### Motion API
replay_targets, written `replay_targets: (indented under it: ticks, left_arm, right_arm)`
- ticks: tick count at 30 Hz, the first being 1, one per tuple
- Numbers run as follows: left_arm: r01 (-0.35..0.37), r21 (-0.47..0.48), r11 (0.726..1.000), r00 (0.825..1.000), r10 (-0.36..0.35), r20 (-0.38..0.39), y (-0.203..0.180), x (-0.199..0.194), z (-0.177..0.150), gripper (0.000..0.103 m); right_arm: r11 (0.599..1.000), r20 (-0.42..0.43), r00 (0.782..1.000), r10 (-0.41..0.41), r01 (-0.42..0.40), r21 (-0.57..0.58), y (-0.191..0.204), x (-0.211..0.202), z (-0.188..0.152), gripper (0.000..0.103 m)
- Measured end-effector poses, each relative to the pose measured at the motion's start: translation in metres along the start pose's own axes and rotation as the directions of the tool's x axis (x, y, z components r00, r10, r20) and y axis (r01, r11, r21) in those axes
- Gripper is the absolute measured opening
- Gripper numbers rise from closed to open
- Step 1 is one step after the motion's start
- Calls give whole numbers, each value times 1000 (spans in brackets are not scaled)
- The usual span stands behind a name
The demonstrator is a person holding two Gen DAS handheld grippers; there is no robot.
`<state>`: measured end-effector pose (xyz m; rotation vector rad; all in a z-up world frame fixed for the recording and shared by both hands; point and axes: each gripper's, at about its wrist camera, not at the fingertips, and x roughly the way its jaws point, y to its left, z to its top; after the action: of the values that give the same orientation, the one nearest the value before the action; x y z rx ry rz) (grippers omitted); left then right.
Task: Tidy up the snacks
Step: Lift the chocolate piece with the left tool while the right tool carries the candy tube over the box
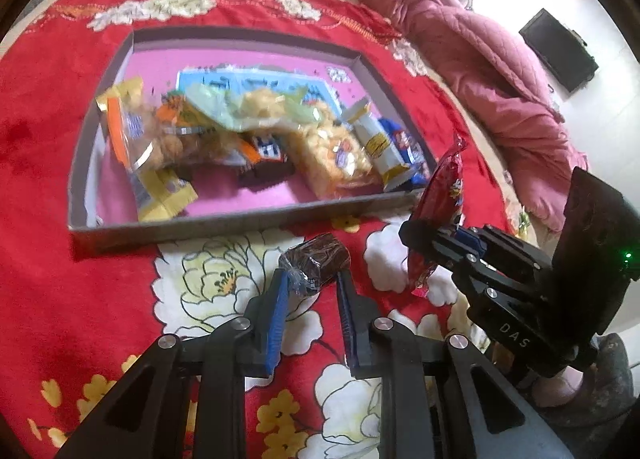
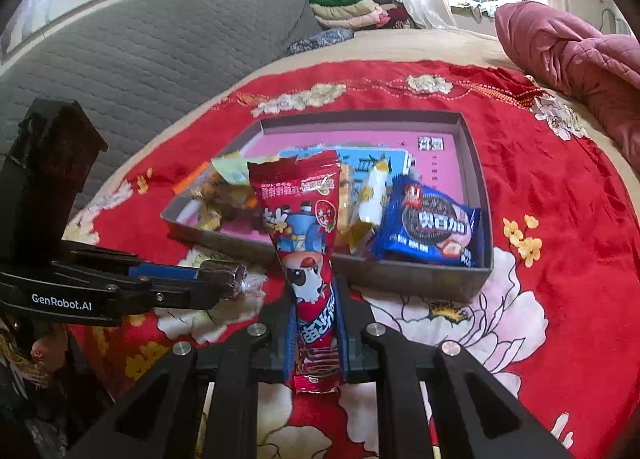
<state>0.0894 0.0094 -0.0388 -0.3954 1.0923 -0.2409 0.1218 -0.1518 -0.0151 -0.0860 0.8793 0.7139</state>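
My left claw (image 1: 312,279) is clamped on a small dark brown snack in clear wrap (image 1: 316,263), lower centre of the left view, just short of the box's near wall. My right claw (image 2: 314,323) is clamped on a long red snack packet (image 2: 304,235), standing up at frame centre in the right view. The grey cardboard box (image 2: 408,275) with a pink floor sits mid-frame on the red floral bedspread (image 2: 560,199), holding a blue cookie pack (image 2: 432,227) at its right end and mixed yellow and orange packets (image 1: 160,139) on the left.
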Motion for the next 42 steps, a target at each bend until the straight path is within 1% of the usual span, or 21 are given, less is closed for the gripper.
replay_targets:
  ticks: [5,11,18,19,22,23,27,28,30,32,42]
  left_arm:
    - [-13,8,1000,999,12,45,-4,-17,8,25]
    - [-39,19,999,995,37,92,-7,-30,18,25]
    - [-64,26,998,991,61,116,-10,-31,28,25]
    - [-68,31,997,991,64,120,-11,-31,30,24]
    - [-75,40,996,989,69,130,-14,-31,35,15]
    - [-77,43,996,989,70,133,-15,-31,37,15]
    - [-94,42,995,988,88,127,-14,-22,44,15]
    - [-100,29,995,989,96,112,-11,-16,46,14]
    - [-84,7,996,992,82,100,-8,-11,49,14]
    - [-94,4,996,990,93,104,-6,-9,50,14]
    - [-93,-12,996,990,94,104,1,-6,56,14]
  right_arm:
    - [1000,43,999,11,-11,14,5,-7,7,16]
    - [1000,71,997,11,-12,14,12,-7,17,16]
    - [1000,97,995,9,-12,28,15,-4,29,16]
    - [999,100,995,10,-14,35,15,-4,30,16]
    - [999,109,994,9,-14,42,14,-3,34,16]
    - [999,111,994,9,-14,45,14,-2,35,16]
    - [998,116,993,1,-8,56,11,0,35,16]
    - [998,110,994,2,-8,61,9,2,35,16]
    - [998,107,994,-2,-5,68,7,3,34,16]
    - [997,108,994,-6,-2,71,5,3,34,16]
    - [995,119,993,-6,-6,102,2,12,43,16]
